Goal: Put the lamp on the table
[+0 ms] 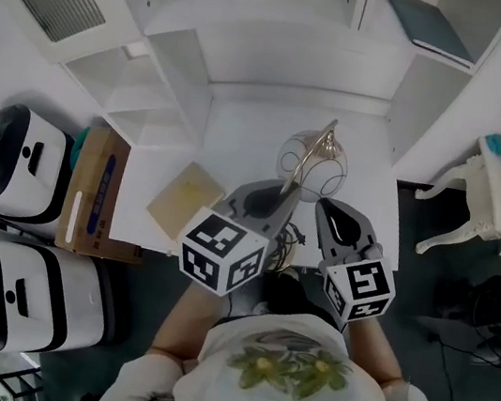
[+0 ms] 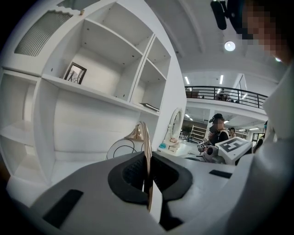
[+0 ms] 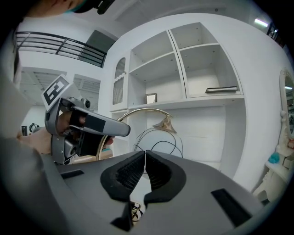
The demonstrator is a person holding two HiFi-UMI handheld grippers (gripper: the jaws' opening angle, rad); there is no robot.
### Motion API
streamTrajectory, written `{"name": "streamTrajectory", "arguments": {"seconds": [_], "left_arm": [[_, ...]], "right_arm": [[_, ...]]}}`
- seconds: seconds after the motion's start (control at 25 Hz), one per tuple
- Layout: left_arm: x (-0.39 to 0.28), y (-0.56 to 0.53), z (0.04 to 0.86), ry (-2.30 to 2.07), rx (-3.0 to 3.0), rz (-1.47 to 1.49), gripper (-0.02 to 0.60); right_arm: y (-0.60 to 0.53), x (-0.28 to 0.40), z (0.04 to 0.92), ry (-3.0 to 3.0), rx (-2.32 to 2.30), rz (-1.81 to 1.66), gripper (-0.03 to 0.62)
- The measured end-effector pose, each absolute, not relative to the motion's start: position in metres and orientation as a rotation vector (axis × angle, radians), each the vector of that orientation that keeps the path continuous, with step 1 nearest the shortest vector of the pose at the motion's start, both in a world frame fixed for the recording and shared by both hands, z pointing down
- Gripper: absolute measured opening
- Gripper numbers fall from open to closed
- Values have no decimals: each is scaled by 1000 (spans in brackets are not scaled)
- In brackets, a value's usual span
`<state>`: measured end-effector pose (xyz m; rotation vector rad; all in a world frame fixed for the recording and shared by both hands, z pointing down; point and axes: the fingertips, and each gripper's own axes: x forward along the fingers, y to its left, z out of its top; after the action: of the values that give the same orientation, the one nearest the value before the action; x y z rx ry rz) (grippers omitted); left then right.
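Both sets of fingers are sitting closed right now. The left gripper [image 2: 147, 158] is pinching the thin gold stem of the lamp [image 1: 307, 157], while the right gripper [image 3: 145, 158] is pressing its pads together with nothing showing between them. The lamp's wire globe shade is hanging over the white surface [image 1: 242, 136] in front of the shelf unit [image 1: 275, 56] — can't tell if the base is touching down, the grippers are covering it. A tan cardboard sheet [image 1: 184, 201] is lying on the surface off to the left.
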<state>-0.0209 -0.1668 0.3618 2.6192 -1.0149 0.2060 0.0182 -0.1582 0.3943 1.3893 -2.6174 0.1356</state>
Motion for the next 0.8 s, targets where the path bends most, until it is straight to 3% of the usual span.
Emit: {"name": "streamTrajectory", "arguments": {"seconds": [0.8], "left_arm": [[-9, -262, 354, -1101, 2621, 179, 28]], "right_arm": [[-252, 39, 384, -2664, 1365, 83, 32]]}}
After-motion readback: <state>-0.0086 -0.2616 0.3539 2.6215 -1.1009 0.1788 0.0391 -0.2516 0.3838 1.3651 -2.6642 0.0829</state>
